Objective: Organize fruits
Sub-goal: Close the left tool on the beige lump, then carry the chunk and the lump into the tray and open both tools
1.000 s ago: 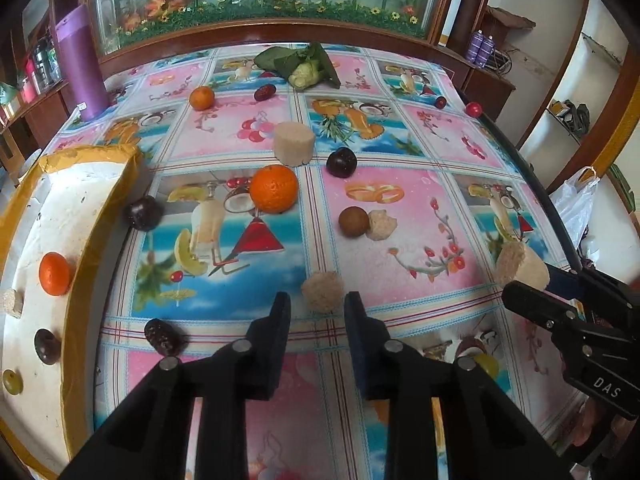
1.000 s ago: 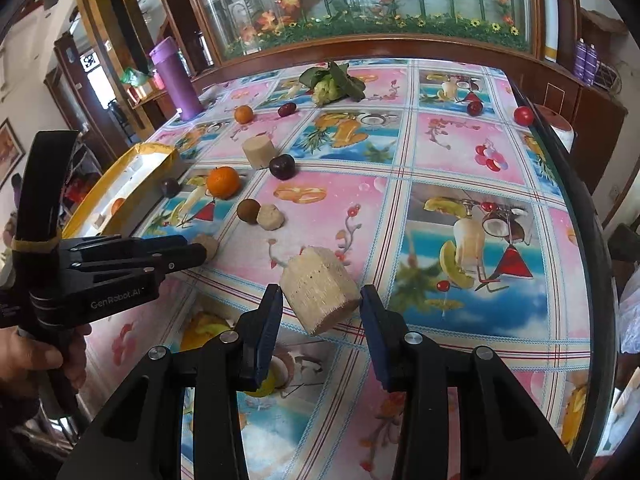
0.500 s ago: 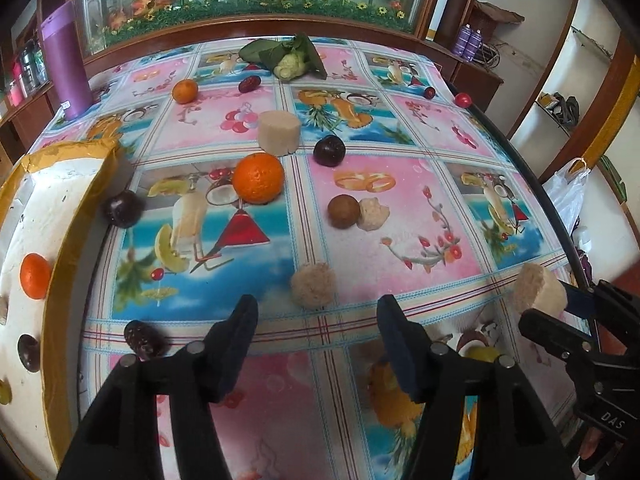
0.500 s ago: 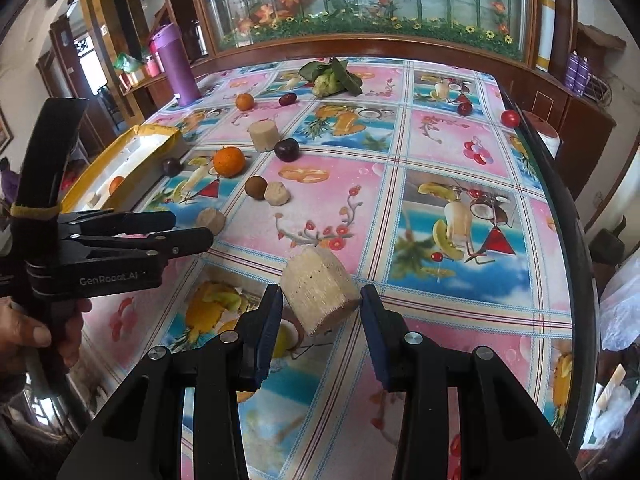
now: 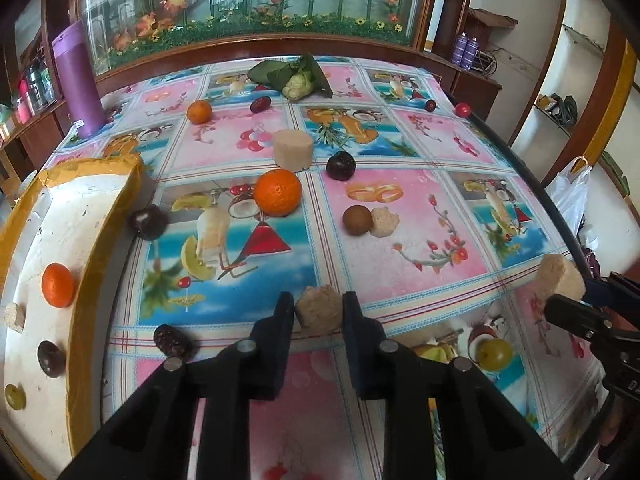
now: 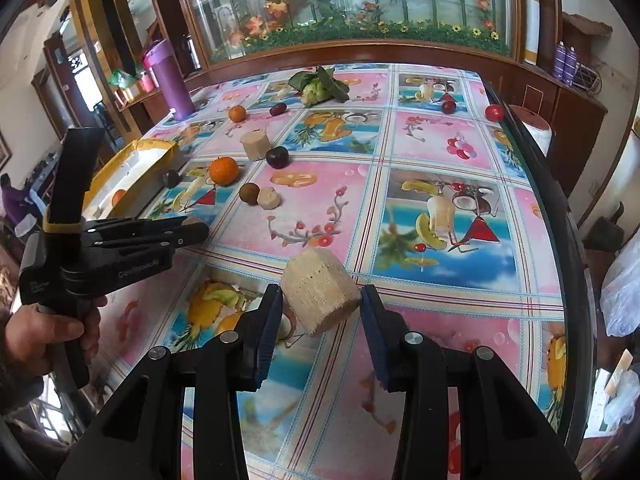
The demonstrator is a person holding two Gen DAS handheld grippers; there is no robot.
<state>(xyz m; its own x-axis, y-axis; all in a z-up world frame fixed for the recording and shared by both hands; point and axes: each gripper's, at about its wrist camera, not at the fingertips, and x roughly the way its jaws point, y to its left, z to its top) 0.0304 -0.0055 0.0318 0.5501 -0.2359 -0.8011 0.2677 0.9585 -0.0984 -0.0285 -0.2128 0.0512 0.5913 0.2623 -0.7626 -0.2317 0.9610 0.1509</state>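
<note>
My left gripper (image 5: pixel 318 314) is shut on a small beige sugarcane chunk (image 5: pixel 319 309) at the near middle of the table. My right gripper (image 6: pixel 321 304) is shut on a larger beige sugarcane piece (image 6: pixel 320 290) and holds it above the tablecloth; it also shows in the left wrist view (image 5: pixel 560 276). The left gripper shows at the left of the right wrist view (image 6: pixel 192 232). The yellow-rimmed white tray (image 5: pixel 100 216) at the left holds a small orange (image 5: pixel 58 285), a dark fruit (image 5: pixel 51 358), a green grape (image 5: pixel 15 397) and a beige bit (image 5: pixel 14 317).
On the fruit-print cloth lie a big orange (image 5: pixel 277 192), dark plums (image 5: pixel 340 165) (image 5: pixel 147 222), a brown ball (image 5: pixel 357 220) beside a beige lump (image 5: pixel 385 222), a date (image 5: pixel 173 340), a green grape (image 5: pixel 495 354), a beige cylinder (image 5: pixel 293 150). A purple bottle (image 5: pixel 78 80) stands far left.
My left gripper opened wide, moved forward around the small beige chunk and shut on it. The right gripper has kept hold of its sugarcane piece, almost still.
</note>
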